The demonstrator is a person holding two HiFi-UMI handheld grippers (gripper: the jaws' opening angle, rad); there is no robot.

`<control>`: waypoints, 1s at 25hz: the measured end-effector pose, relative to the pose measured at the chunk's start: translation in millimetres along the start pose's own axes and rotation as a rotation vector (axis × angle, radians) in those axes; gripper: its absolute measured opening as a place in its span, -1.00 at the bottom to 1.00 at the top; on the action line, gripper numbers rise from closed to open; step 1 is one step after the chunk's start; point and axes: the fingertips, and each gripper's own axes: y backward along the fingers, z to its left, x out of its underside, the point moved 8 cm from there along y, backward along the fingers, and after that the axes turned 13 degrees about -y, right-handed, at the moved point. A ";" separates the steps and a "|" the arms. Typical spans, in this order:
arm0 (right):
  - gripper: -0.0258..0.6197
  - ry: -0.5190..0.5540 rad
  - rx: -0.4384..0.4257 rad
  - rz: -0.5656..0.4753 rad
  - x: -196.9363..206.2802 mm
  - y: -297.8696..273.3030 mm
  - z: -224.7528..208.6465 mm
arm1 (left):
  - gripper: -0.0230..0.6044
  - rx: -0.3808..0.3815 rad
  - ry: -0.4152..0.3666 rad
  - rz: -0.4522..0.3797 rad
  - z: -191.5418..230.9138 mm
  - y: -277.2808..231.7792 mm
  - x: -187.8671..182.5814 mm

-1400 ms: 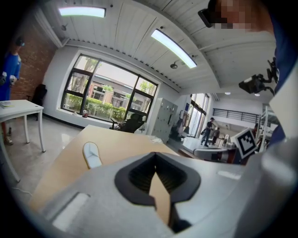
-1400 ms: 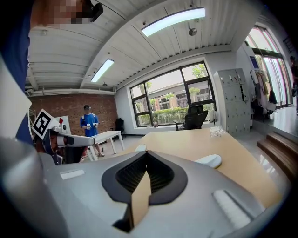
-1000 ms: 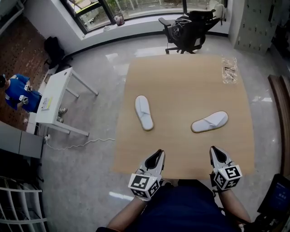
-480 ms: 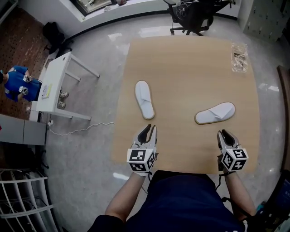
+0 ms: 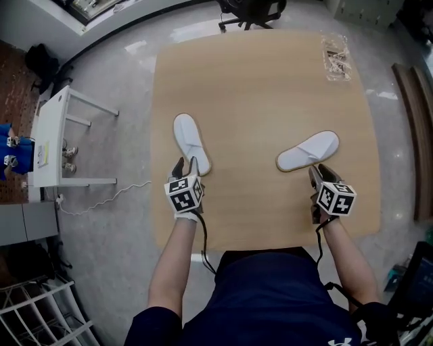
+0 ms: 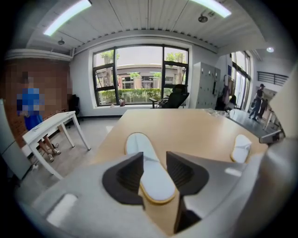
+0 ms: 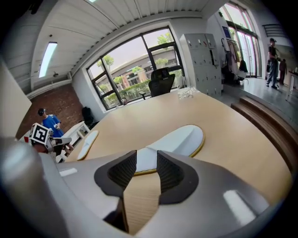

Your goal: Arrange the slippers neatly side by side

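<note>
Two white slippers with tan soles lie apart on the wooden table (image 5: 264, 81). The left slipper (image 5: 190, 140) points away from me. The right slipper (image 5: 308, 150) lies slanted, toe to the far right. My left gripper (image 5: 185, 164) is at the left slipper's near end; in the left gripper view its jaws (image 6: 153, 173) are opening, with that slipper (image 6: 148, 160) showing between them and no pad pressing on it. My right gripper (image 5: 315, 174) is just short of the right slipper's heel; its jaws (image 7: 146, 169) are opening with only table between them, the slipper (image 7: 174, 142) just beyond.
A clear plastic bag (image 5: 336, 48) lies at the table's far right corner. An office chair (image 5: 249, 8) stands beyond the far edge. A small white side table (image 5: 51, 138) and a floor cable (image 5: 101, 201) are to the left. A person in blue (image 5: 10, 147) stands far left.
Both grippers have moved forward from the table's near edge up to the slippers, and both sets of jaws have opened. The head view has tipped down.
</note>
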 end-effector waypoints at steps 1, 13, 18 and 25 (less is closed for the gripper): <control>-0.48 -0.013 0.025 0.001 0.2 -4.3 -1.6 | -0.43 0.002 -0.007 0.010 2.4 -9.1 -1.0; -0.31 -0.017 0.203 -0.039 -20.1 -53.7 2.9 | -0.39 -0.004 0.001 0.131 26.2 -87.9 -8.2; -0.10 0.057 0.283 0.008 -13.6 -75.1 0.4 | -0.39 0.004 -0.003 0.170 23.5 -107.8 -4.4; -0.07 0.225 0.254 0.123 4.4 -94.6 1.9 | -0.37 0.020 0.013 0.199 18.8 -114.2 7.7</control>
